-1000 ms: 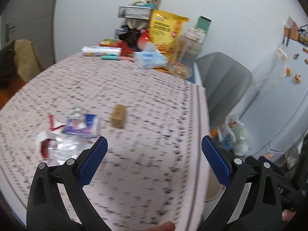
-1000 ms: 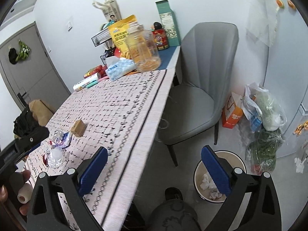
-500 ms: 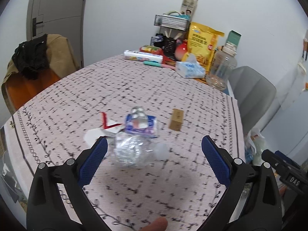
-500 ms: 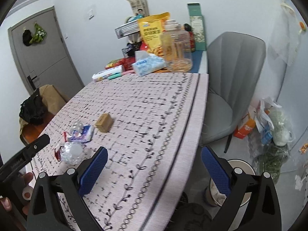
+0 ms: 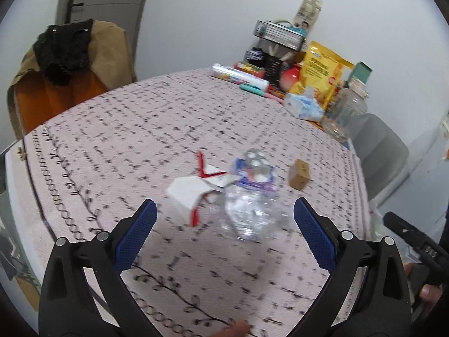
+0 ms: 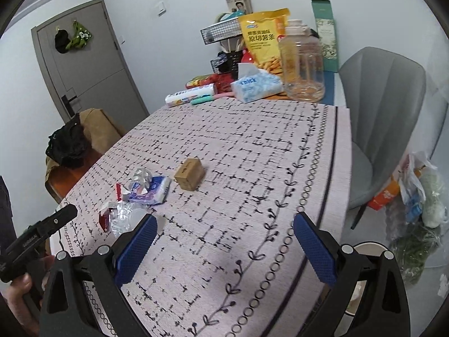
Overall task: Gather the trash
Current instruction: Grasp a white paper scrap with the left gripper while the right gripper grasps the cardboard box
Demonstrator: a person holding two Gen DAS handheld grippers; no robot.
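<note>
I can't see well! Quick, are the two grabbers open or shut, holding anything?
Left gripper: open, holding nothing, aimed at the crushed plastic bottle.
Right gripper: open, holding nothing.

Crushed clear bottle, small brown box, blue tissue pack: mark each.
crushed clear bottle [image 5: 247, 213], left wrist view, crumpled body
small brown box [image 6: 190, 174], right wrist view, top face
blue tissue pack [image 6: 256, 86], right wrist view, front side

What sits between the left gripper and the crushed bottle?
Nothing visible. The left gripper is open, with the crushed bottle just ahead between its fingers. The torn carton lies against the bottle's left side, off the direct path.
</note>
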